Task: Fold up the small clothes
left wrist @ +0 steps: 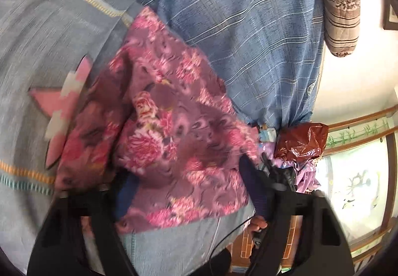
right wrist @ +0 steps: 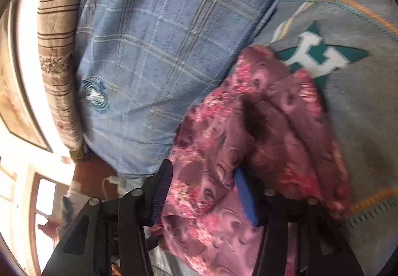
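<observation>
Between half-open left gripper [left wrist: 191,191] and right gripper [right wrist: 206,191] fingers: floral garment [left wrist: 174,111], grip uncertain.

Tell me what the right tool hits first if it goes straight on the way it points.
Most likely the floral garment: it lies bunched between the right tool's fingers and ahead of them. Beyond it lies the grey blanket, though depth is unclear.
</observation>
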Available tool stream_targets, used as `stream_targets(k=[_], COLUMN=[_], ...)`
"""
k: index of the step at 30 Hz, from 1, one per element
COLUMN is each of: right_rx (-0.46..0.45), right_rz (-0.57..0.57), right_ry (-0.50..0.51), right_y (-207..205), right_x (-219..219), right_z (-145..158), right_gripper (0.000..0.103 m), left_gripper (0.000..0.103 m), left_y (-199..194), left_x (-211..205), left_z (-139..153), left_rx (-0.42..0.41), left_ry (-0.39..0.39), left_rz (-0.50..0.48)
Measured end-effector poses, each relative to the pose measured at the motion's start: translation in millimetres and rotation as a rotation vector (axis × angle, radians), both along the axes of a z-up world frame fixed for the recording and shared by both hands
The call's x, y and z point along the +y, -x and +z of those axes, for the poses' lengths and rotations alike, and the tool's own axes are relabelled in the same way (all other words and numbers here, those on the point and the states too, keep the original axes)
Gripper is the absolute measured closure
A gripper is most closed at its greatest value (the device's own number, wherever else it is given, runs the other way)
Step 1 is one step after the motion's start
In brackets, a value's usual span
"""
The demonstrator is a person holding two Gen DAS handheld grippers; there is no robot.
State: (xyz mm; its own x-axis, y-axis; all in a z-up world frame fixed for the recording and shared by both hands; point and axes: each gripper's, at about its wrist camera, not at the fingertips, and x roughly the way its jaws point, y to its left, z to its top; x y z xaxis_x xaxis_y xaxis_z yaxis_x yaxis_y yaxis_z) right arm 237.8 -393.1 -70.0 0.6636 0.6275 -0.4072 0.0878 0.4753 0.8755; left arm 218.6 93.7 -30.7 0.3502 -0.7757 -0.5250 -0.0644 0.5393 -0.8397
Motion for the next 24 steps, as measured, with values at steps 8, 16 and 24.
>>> stream_targets(k=[8, 16, 24], right_rx=[-0.052, 0.025, -0.018], right_rz=[-0.062, -0.156, -0.246], right_ry=[-0.034, -0.089, -0.033], right_y=[-37, -86, -84], right_x=[-15, -33, -54], right_z=[12, -17, -1], right_gripper=[0.099, 0.098, 0.077], left_gripper=[0.094, 0.094, 0.085], left_y=[-62, -141, -137], left_x=[14, 36, 79], left_z=[9, -28, -28], left_rx=[-0.025, 0.104, 0.114], left_ry=[0.052, -0.027, -0.017], left_rz=[0.086, 0.218, 0.289])
